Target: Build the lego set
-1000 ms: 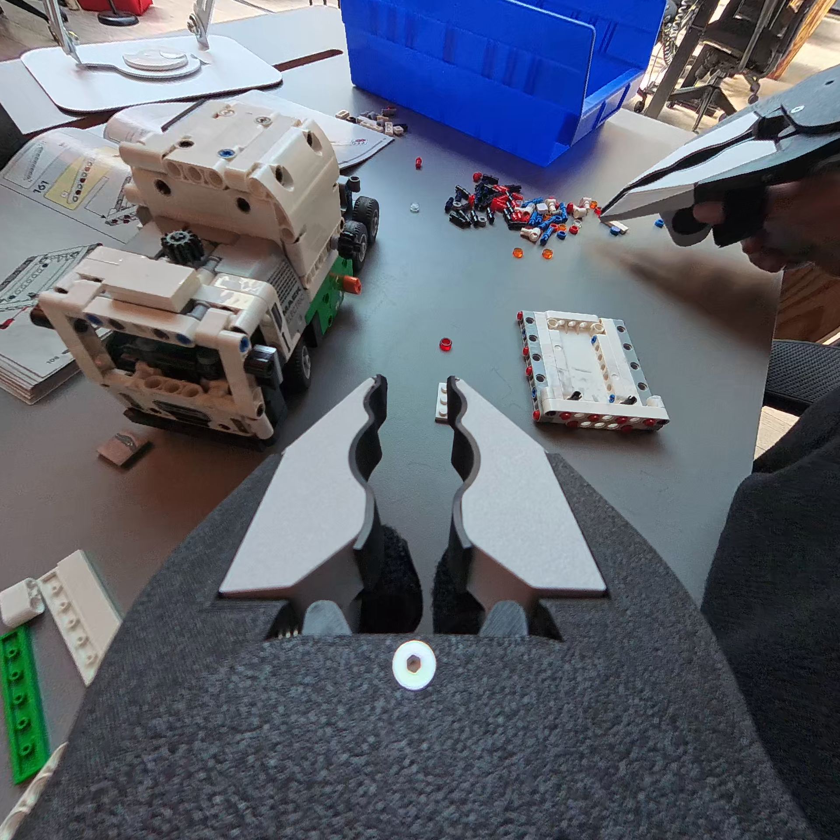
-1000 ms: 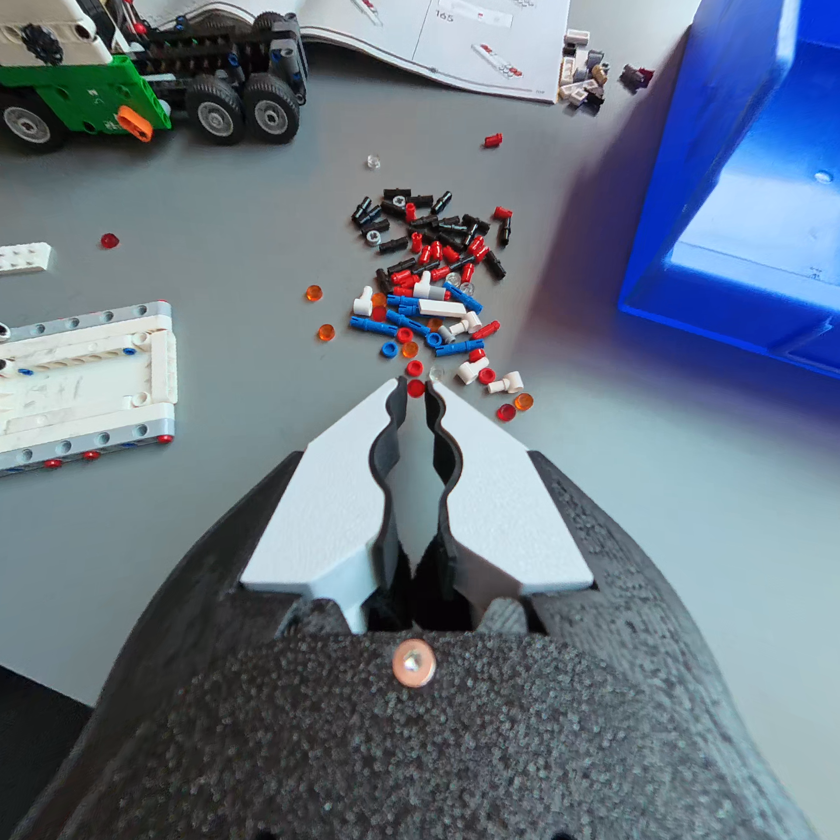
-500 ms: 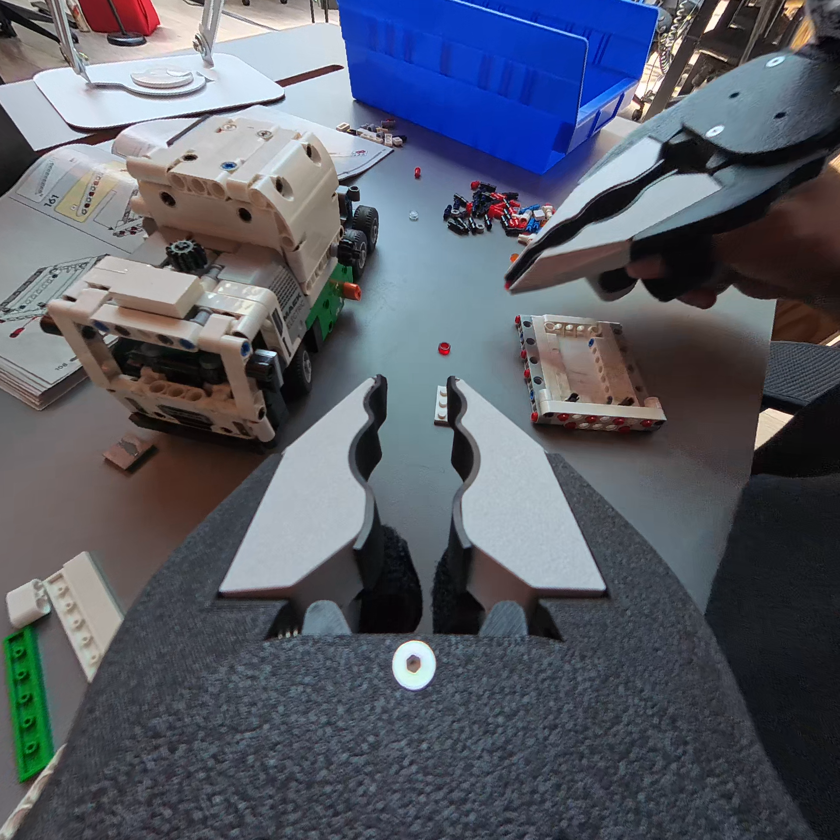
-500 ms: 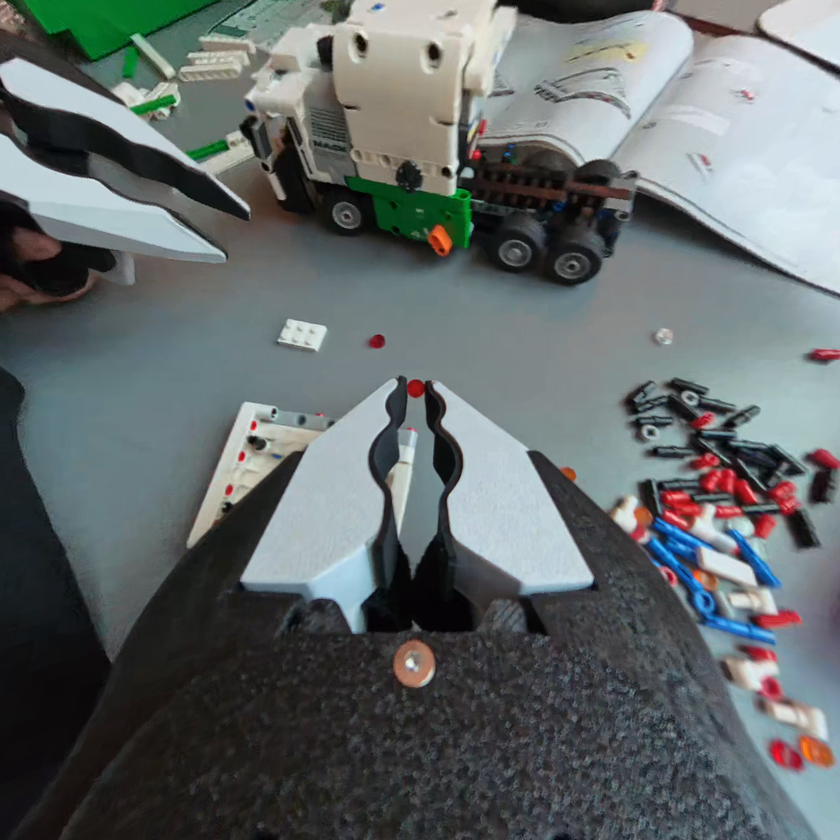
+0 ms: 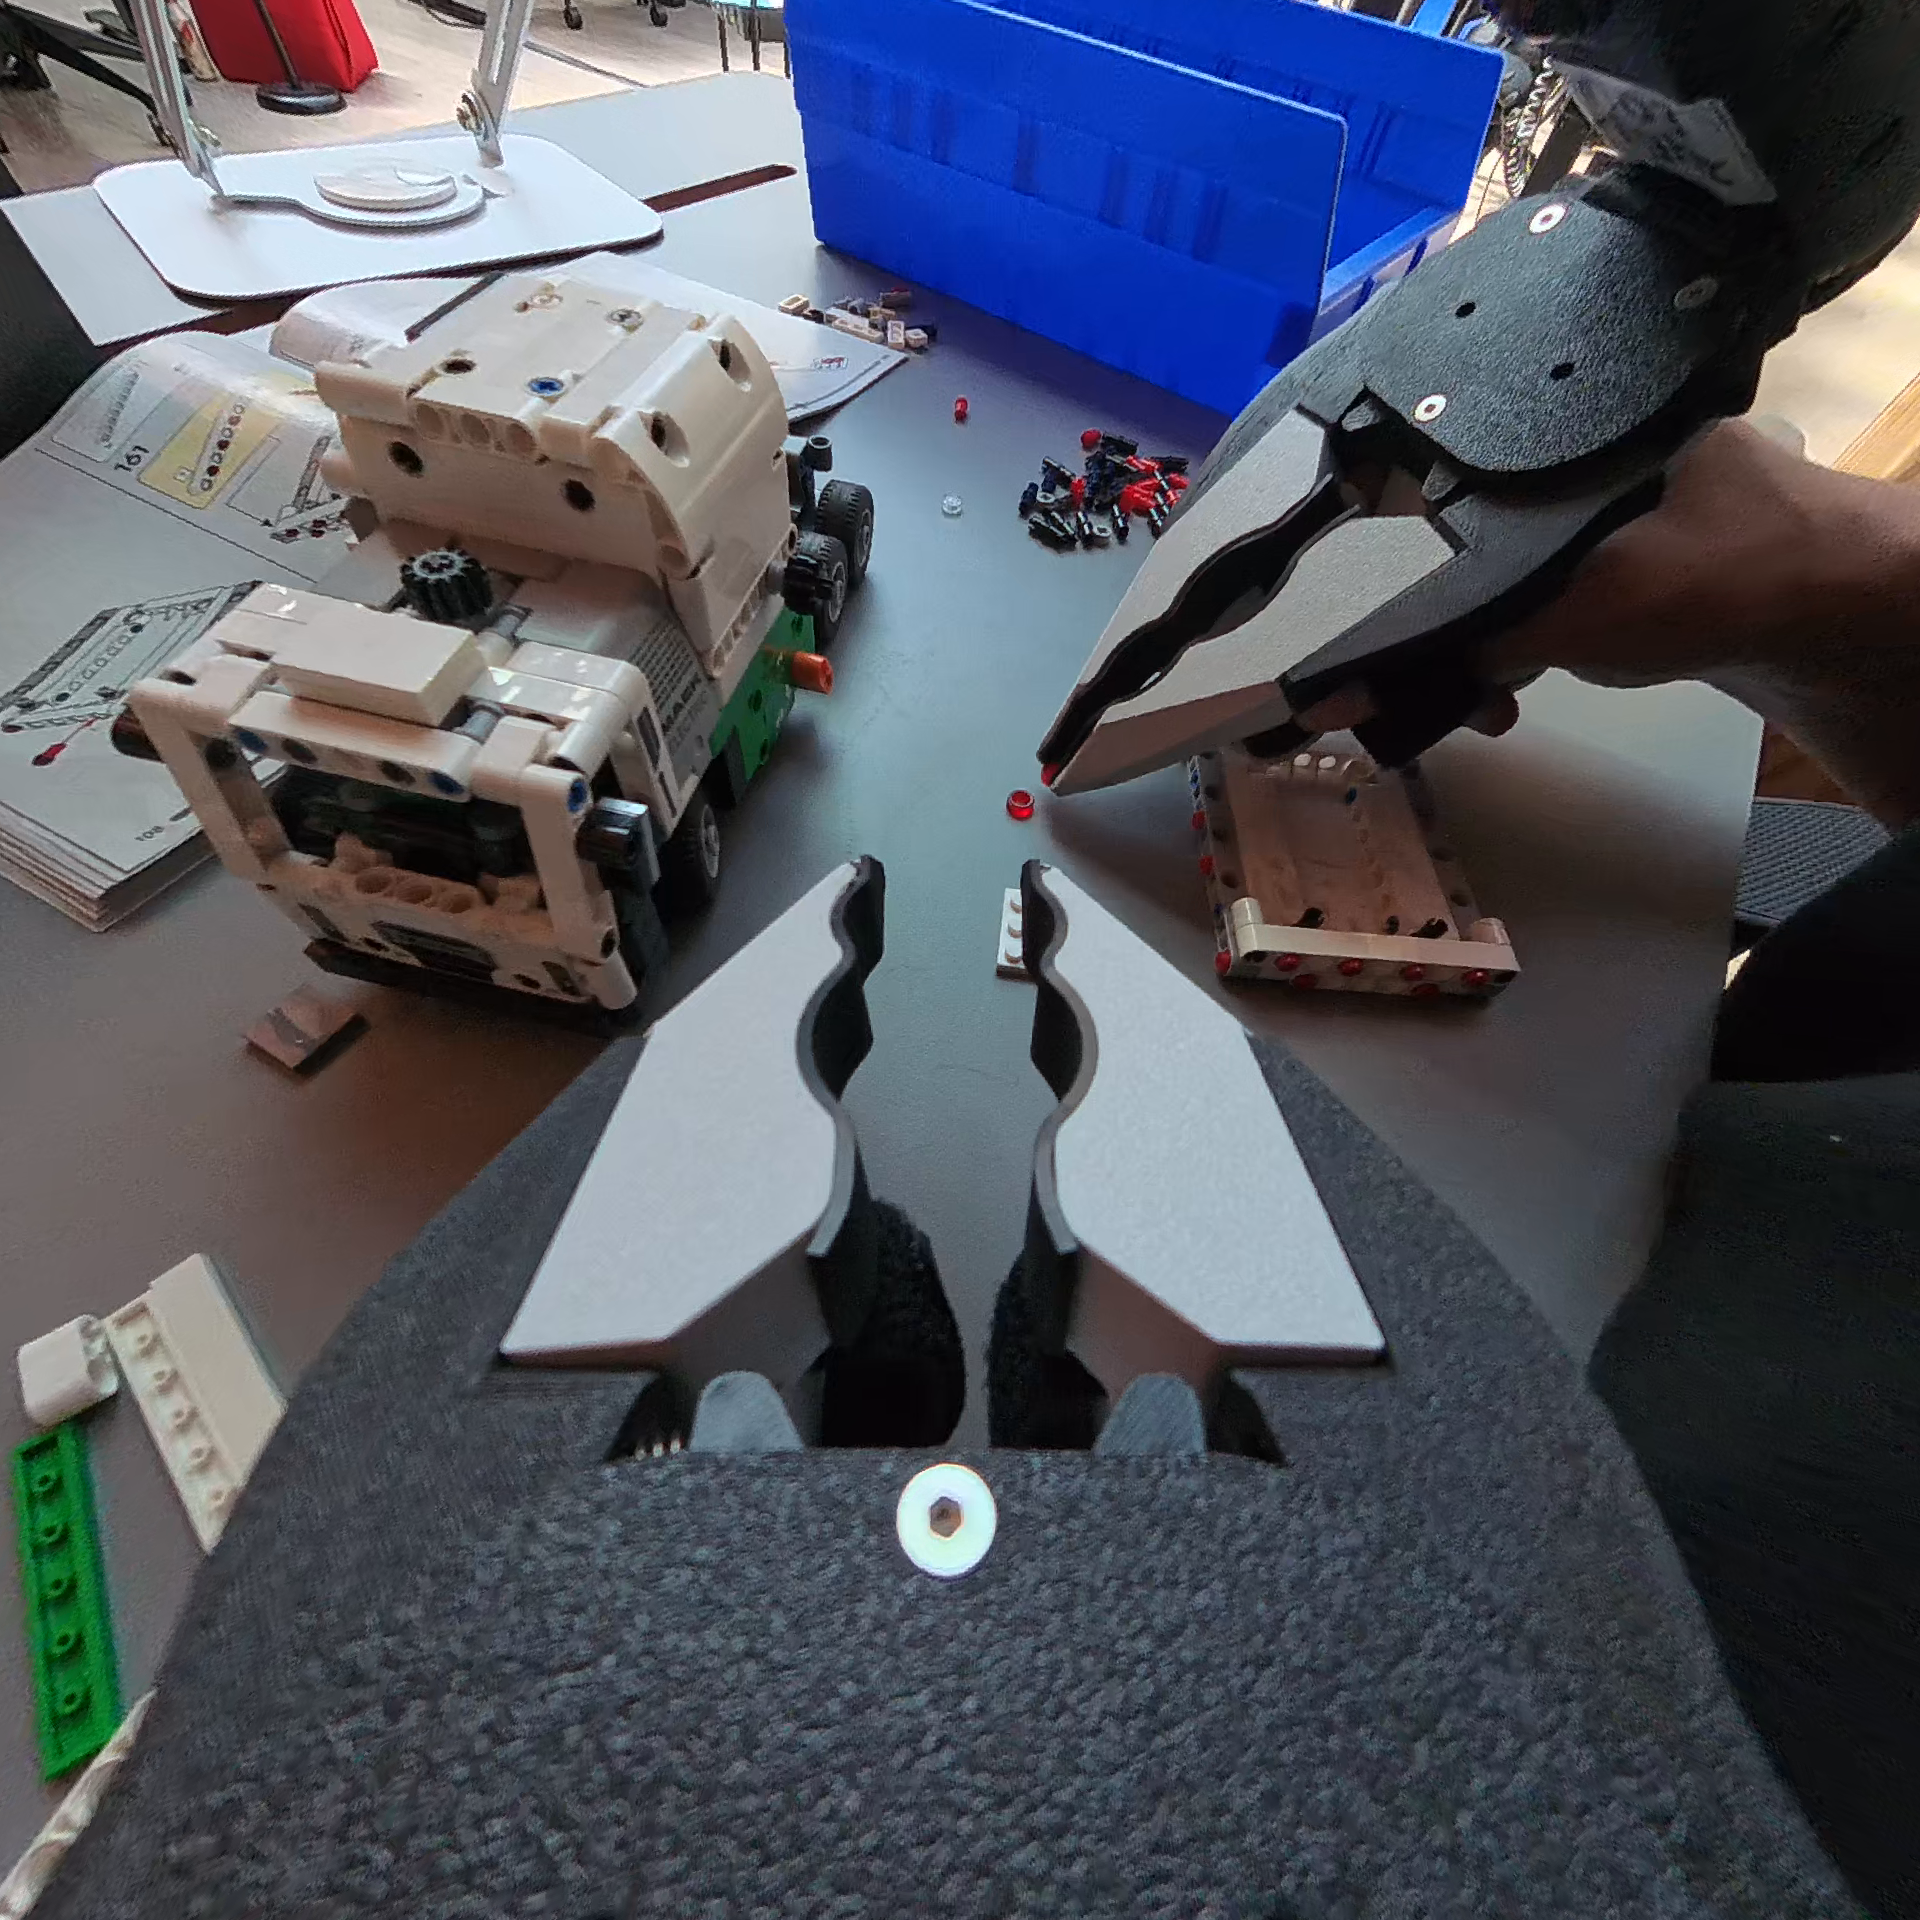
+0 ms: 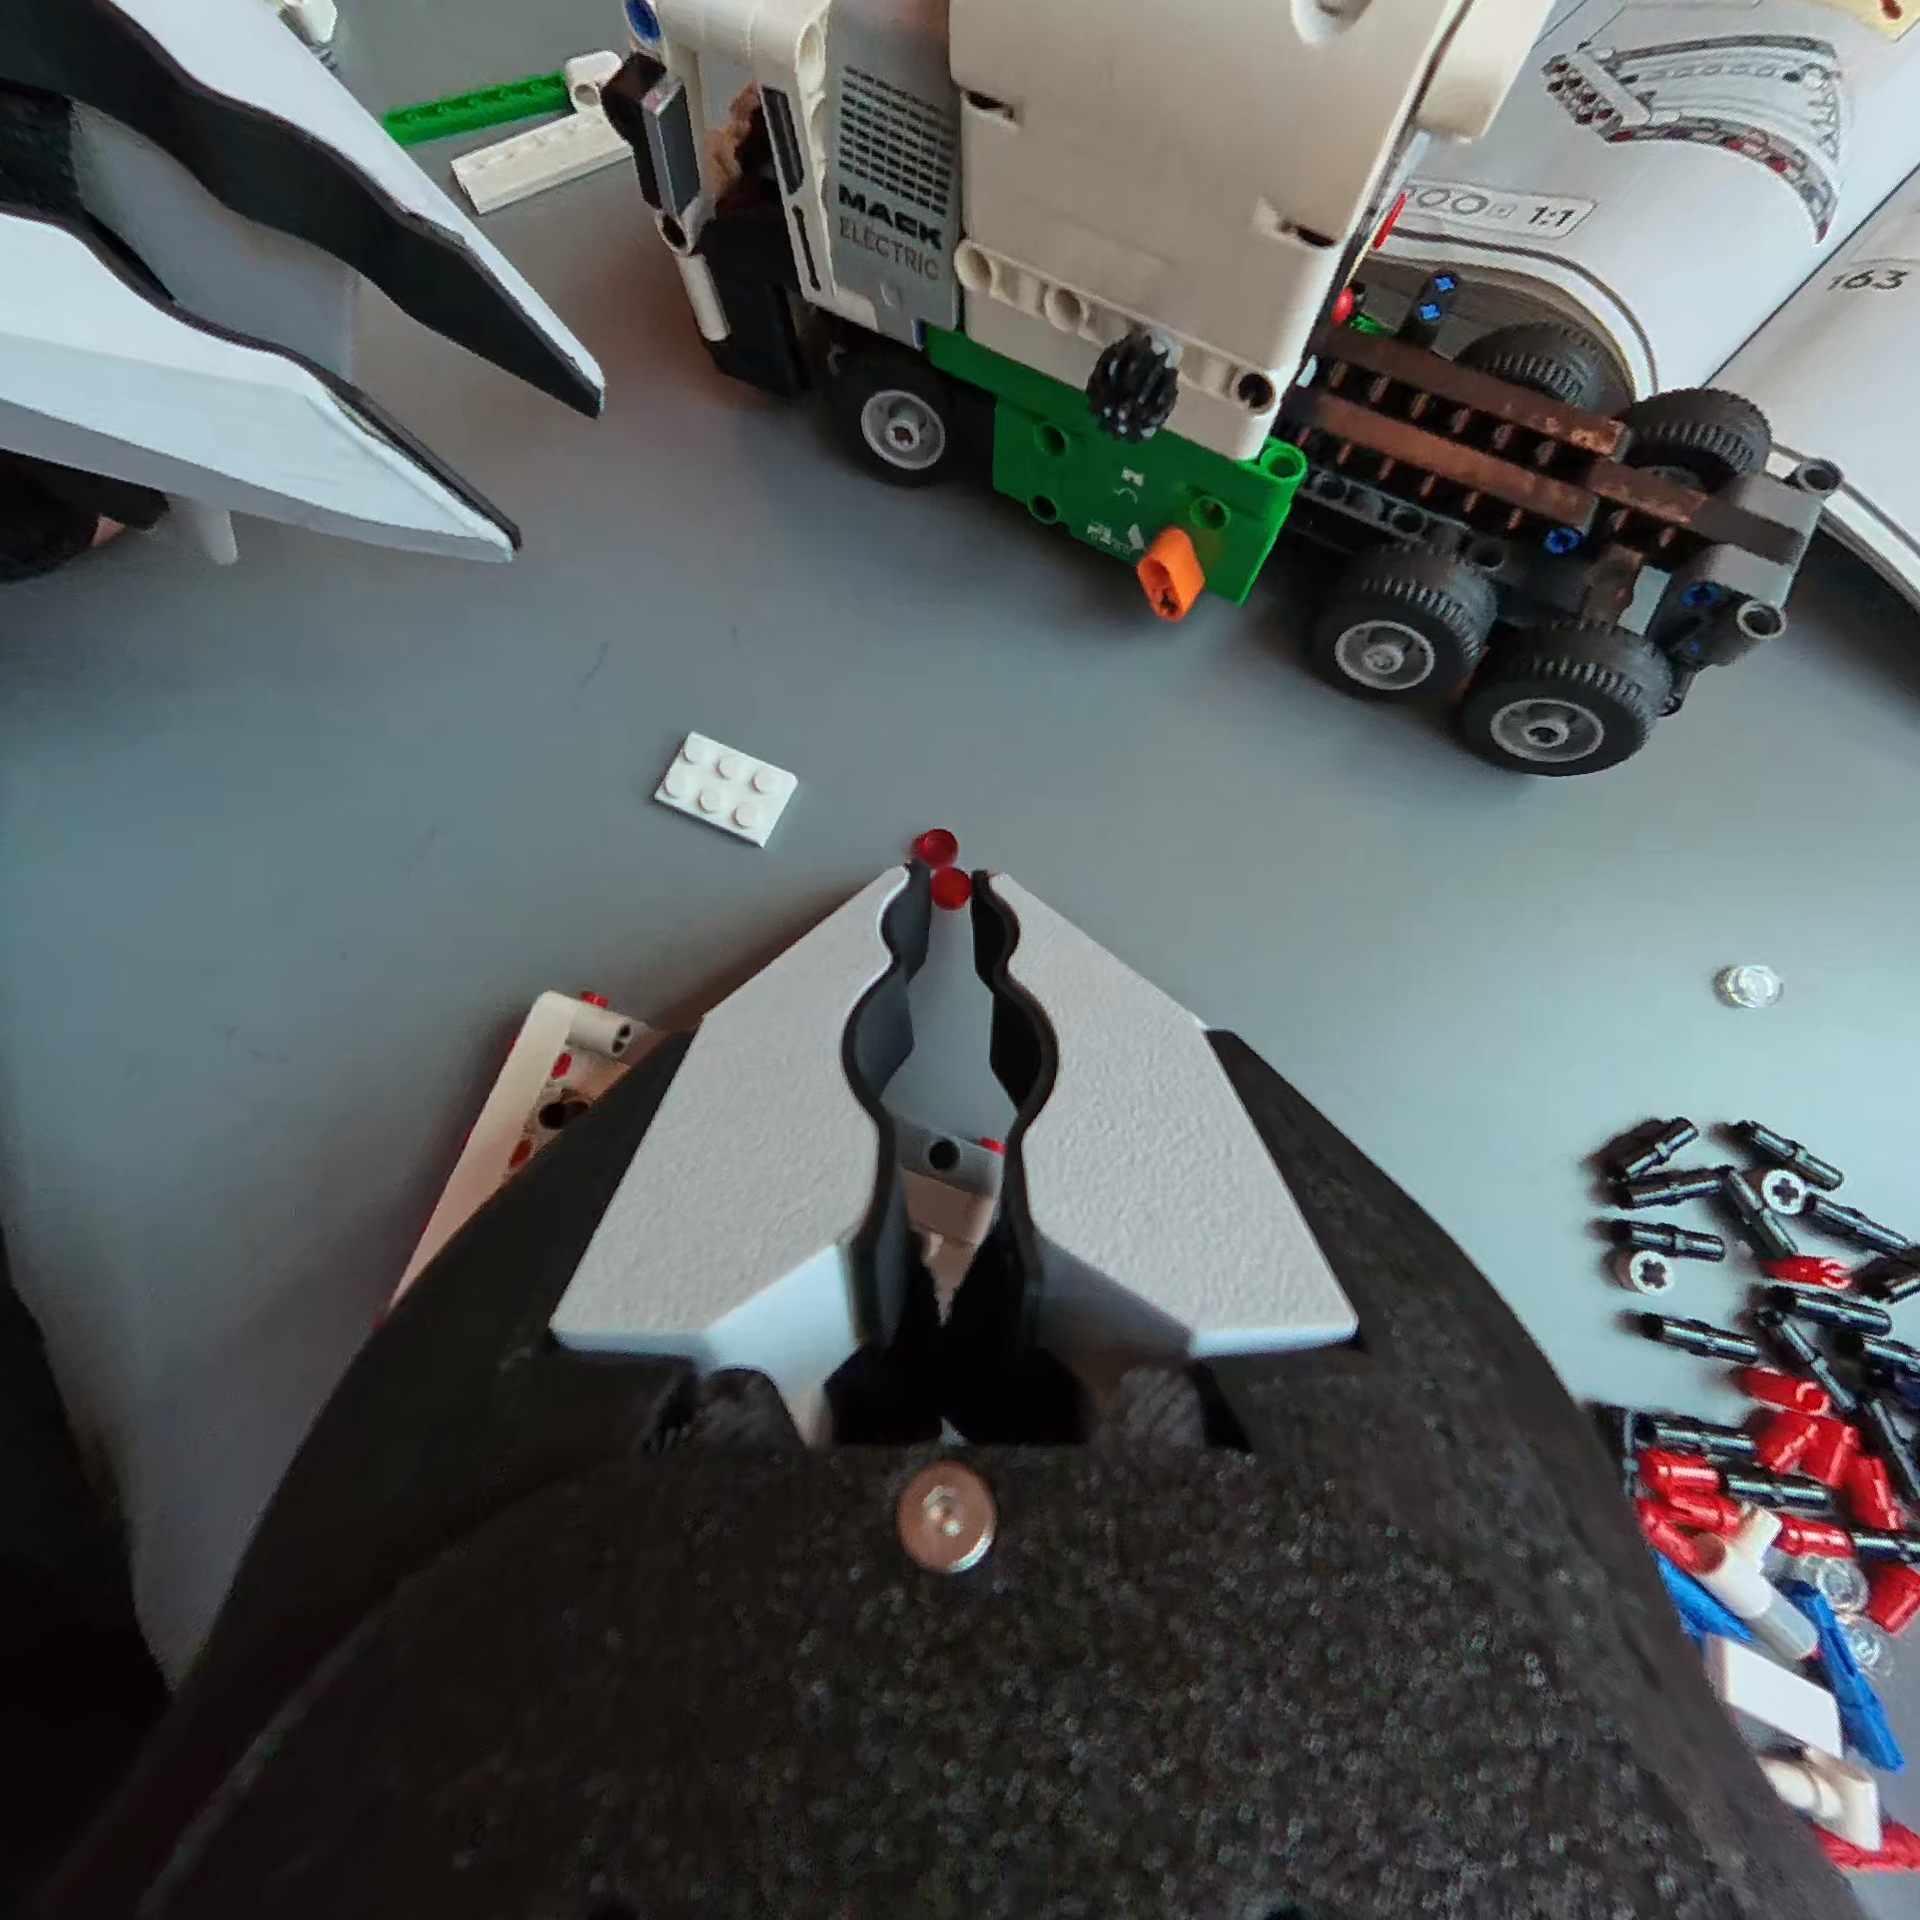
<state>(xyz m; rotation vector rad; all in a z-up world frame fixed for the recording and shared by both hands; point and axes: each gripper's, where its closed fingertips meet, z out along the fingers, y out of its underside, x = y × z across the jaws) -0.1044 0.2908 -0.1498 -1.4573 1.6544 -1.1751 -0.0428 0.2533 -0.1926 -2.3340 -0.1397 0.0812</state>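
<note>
bright daylight, soft shadows on the table [image 5: 935, 644]; wide-angle edges bend, perhaps slightly blurred

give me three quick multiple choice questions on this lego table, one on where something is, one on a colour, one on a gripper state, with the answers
1. Where does the small white plate lie?
A. on the open table in front of the truck
B. inside the blue bin
C. on the booklet

2. What colour is the stud at the right gripper tips?
A. blue
B. red
C. orange

3. How is the left gripper?
A. shut on a plate
B. shut on a pin
C. open, holding nothing

Answers: 1 A, it lies on bare table beside the truck; 2 B, the pinched stud is red; 3 C, a clear gap shows between its fingers.
</note>
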